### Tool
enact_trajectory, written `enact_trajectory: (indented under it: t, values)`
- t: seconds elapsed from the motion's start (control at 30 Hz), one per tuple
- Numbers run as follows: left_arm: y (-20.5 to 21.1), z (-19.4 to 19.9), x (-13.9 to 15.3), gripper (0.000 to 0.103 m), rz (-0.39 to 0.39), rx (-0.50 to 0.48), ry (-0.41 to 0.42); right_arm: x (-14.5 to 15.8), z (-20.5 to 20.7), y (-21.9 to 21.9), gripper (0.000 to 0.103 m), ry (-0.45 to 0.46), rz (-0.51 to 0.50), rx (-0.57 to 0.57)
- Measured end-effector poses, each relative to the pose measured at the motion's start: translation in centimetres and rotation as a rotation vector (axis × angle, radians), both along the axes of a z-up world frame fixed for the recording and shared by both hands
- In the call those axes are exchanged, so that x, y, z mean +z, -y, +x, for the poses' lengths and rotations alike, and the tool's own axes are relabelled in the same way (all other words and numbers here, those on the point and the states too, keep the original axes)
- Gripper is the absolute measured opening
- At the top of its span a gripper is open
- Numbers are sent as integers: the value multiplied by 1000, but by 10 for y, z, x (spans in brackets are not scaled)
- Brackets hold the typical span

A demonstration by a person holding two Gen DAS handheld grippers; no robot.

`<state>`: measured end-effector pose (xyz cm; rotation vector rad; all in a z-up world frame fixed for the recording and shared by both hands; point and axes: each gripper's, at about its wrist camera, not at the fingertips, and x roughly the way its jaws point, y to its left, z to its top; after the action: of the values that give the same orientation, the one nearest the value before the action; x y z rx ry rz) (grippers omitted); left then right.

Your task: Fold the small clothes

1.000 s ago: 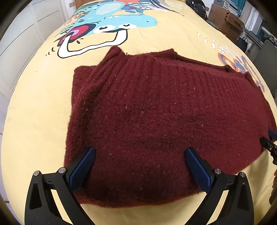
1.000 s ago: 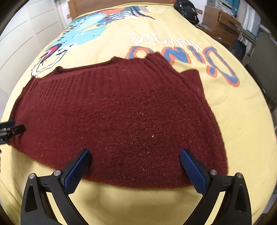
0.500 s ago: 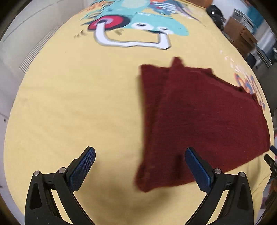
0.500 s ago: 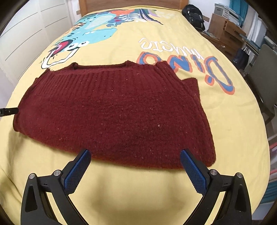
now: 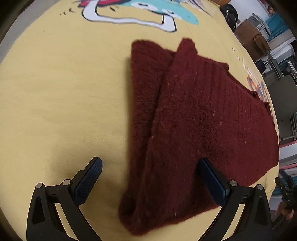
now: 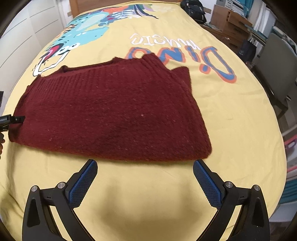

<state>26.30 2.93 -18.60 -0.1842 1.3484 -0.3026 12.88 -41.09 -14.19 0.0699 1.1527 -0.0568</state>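
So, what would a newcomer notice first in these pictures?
First, the dark red knitted sweater, lying folded in the middle of the yellow bedspread. Next, the bright dinosaur print and the "DINO" lettering beyond it. Both the left claw and the right claw are open and empty.

I'm working in a bedroom that also stores things. Under my grippers is a bed spread with a yellow duvet cover (image 6: 232,115) printed with a cartoon dinosaur (image 6: 83,35) and the words "Dino Music" (image 6: 178,50). A wooden headboard (image 6: 118,4) closes the far end, and white panelled wardrobe doors (image 6: 24,35) run along the left. On the far right I see a black bag (image 6: 193,9), stacked cardboard boxes (image 6: 230,22) and a grey chair (image 6: 278,61) beside the bed.
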Motion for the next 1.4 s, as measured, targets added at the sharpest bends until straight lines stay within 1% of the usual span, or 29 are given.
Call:
enact_trajectory:
  t: [0.07,0.17,0.2,0.23,0.27,0.3,0.33,0.37,0.4,0.47,0.53,0.63,0.73,0.83,0.9,0.93,1.0,1.03,1.07,1.1,1.17,1.23,1.3,1.4]
  values:
    - [0,1,-3,102,-11,13,-4,-2,-2,4,103,-2,6,-11]
    - [4,0,-3,100,-25,-14,-3,-4,-4,9,103,0,20,-26]
    - [6,-2,-3,92,-26,-29,-1,-4,-4,10,103,0,23,-30]
    - [8,-4,-1,86,-29,-39,3,-4,-5,11,103,1,28,-34]
    - [10,-6,1,67,-45,-49,4,-5,-5,13,103,1,33,-36]
    - [12,-7,4,47,-88,-54,-6,-5,-6,14,103,1,38,-38]
    - [13,-5,5,40,-114,-53,-19,-5,-7,15,103,1,46,-38]
    - [17,-4,6,36,-116,-46,-22,-5,-7,17,103,0,51,-37]
    - [20,-5,12,30,-100,-40,-7,-4,-9,18,103,2,54,-39]
    - [30,-10,29,26,-55,-61,41,-1,-10,23,103,9,59,-44]
    - [39,-14,44,24,-35,-68,65,2,-12,29,103,17,71,-54]
    - [50,-14,66,21,-58,-61,73,8,-16,37,103,31,84,-68]
    - [74,-15,95,20,-75,-87,96,15,-19,48,103,46,90,-81]
    - [108,-14,119,19,-86,-117,112,23,-23,61,103,68,104,-99]
    - [145,-12,133,19,-104,-143,126,28,-27,72,103,85,117,-117]
    - [156,-10,138,19,-109,-153,129,30,-29,79,103,94,123,-128]
    - [192,-8,148,19,-107,-194,143,33,-31,88,103,106,131,-143]
    - [202,-8,151,19,-102,-213,148,34,-33,93,103,109,134,-151]
    - [222,-9,154,19,-94,-240,152,35,-35,98,103,111,136,-159]
    - [233,-9,152,19,-91,-258,153,35,-36,102,103,112,138,-168]
    - [271,-9,148,19,-80,-293,150,35,-41,111,103,109,145,-186]
    - [295,-14,139,19,-73,-314,138,33,-45,118,103,102,147,-195]
    - [330,-16,125,19,-65,-335,117,29,-50,124,103,83,143,-204]
    - [366,-23,101,19,-38,-369,88,23,-55,130,103,56,144,-219]
